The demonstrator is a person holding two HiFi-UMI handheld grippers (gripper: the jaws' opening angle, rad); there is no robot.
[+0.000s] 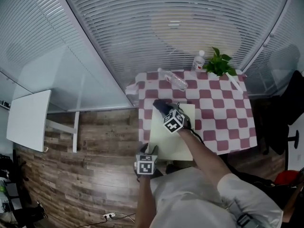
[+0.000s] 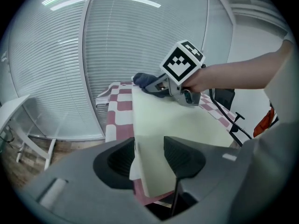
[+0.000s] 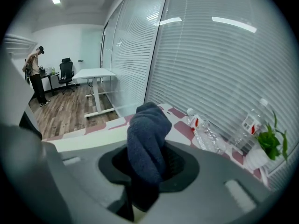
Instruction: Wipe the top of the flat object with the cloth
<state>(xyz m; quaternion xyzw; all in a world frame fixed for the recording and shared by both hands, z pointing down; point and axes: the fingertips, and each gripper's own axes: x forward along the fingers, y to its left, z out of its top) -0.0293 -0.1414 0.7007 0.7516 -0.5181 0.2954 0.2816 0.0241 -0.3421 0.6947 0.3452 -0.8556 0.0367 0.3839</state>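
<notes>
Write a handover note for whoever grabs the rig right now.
Left gripper: open, jaws astride the near edge of the flat board, not clamped on it.
Right gripper: shut on the dark blue cloth, at the board's far-left corner.
Board: lies flat on the near-left part of the checkered table.
Done: cloth is gripped and at the board. The pictures don't show how much has been wiped.
Left: wipe across the whole top. Probably steady the board with the left gripper if it slides.
</notes>
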